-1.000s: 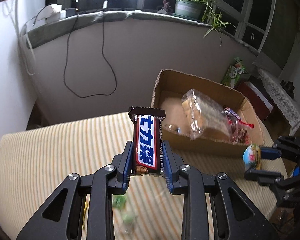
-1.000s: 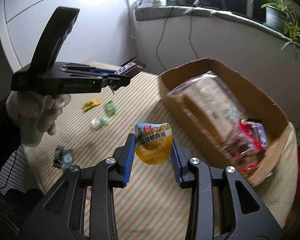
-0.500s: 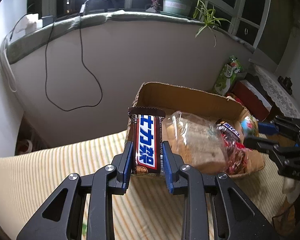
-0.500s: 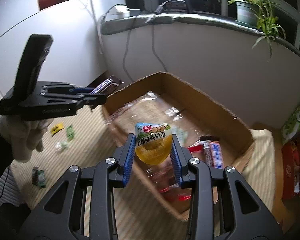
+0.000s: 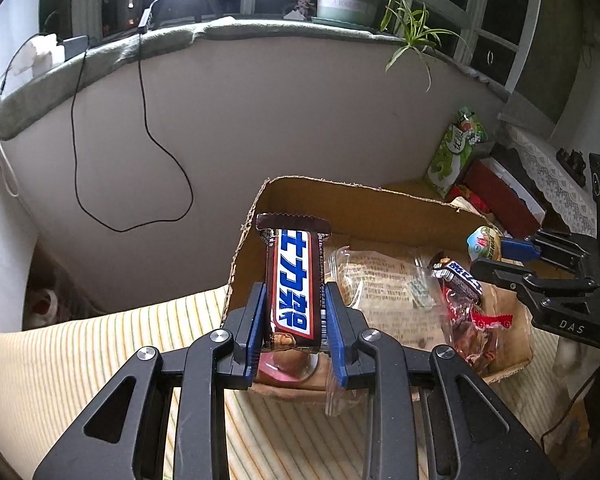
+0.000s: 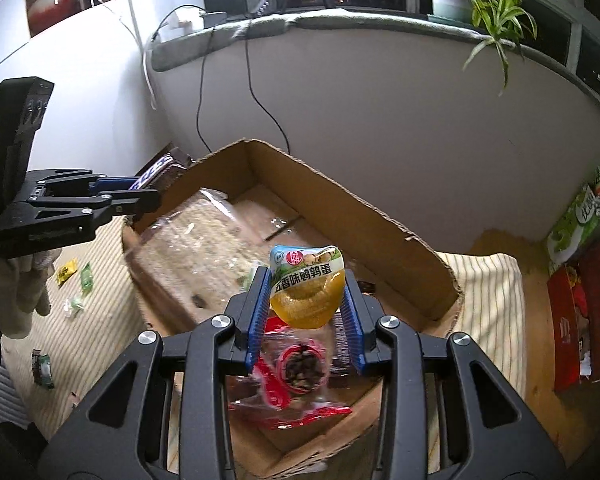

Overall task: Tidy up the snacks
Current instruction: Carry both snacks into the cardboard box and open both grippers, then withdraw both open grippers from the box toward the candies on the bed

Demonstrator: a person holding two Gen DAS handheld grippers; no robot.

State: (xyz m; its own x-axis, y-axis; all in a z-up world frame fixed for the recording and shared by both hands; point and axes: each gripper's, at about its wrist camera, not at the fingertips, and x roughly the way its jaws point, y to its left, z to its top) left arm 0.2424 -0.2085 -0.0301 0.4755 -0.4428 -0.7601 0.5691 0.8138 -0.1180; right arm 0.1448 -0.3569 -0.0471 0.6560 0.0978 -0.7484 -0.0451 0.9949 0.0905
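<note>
Jaws of my left gripper [image 5: 295, 316] are clamped on an upright chocolate bar [image 5: 294, 280] at the box's [image 6: 364, 208] near left corner. My right gripper [image 6: 306, 312] clamps a yellow egg pack [image 6: 307, 286] above the box's red snack bags [image 6: 296, 376]; a bread bag [image 6: 204, 240] lies inside.
</note>
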